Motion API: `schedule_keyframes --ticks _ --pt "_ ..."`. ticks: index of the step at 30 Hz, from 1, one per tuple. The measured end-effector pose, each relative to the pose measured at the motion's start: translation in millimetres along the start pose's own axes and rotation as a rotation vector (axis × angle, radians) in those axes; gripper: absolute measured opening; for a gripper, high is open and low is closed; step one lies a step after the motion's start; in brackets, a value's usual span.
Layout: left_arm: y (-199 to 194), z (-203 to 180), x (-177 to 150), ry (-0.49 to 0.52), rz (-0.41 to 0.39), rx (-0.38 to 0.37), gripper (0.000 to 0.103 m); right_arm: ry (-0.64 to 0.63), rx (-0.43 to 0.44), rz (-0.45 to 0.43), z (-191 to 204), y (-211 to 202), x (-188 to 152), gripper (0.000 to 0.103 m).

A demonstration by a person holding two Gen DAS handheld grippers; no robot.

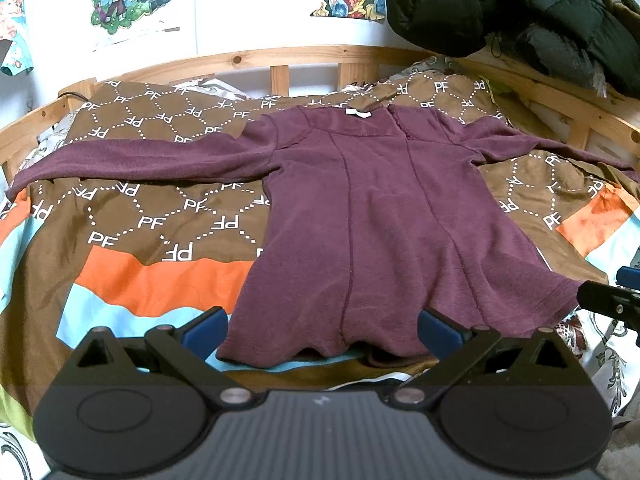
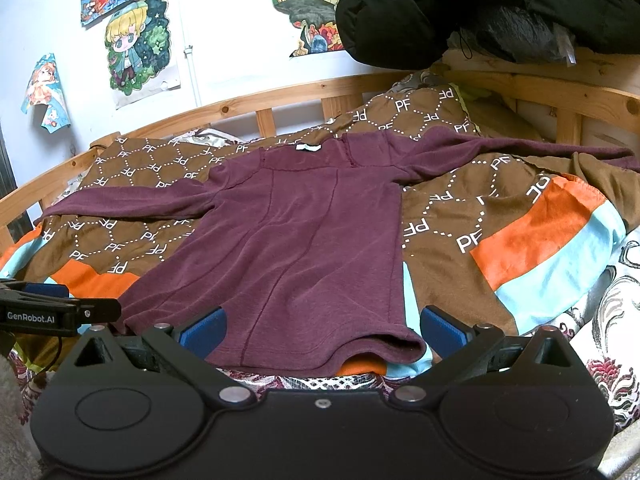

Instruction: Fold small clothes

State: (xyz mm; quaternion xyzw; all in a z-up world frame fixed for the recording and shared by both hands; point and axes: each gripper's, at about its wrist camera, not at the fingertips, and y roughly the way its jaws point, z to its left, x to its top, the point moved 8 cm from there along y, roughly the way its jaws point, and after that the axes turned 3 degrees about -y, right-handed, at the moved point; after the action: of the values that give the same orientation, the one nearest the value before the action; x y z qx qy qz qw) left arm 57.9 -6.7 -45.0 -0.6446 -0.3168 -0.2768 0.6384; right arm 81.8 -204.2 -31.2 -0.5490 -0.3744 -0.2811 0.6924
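The black left gripper with blue pads (image 1: 322, 330) stands wide open at the near hem of the dark maroon long-sleeved knit top (image 1: 360, 208). The right gripper (image 2: 322, 330) is open too, at the hem's right corner; whether the pads touch the cloth is hard to see. The top lies flat, sleeves spread, on a brown blanket with white letters and orange stripes (image 1: 160, 216).
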Motion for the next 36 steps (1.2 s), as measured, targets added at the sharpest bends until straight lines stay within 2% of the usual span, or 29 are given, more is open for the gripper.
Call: schedule_keyframes --ticks 36 --pt "-2.1 -1.4 1.8 0.007 -0.007 0.004 0.103 0.021 0.003 0.001 -1.1 0.5 -1.5 0.103"
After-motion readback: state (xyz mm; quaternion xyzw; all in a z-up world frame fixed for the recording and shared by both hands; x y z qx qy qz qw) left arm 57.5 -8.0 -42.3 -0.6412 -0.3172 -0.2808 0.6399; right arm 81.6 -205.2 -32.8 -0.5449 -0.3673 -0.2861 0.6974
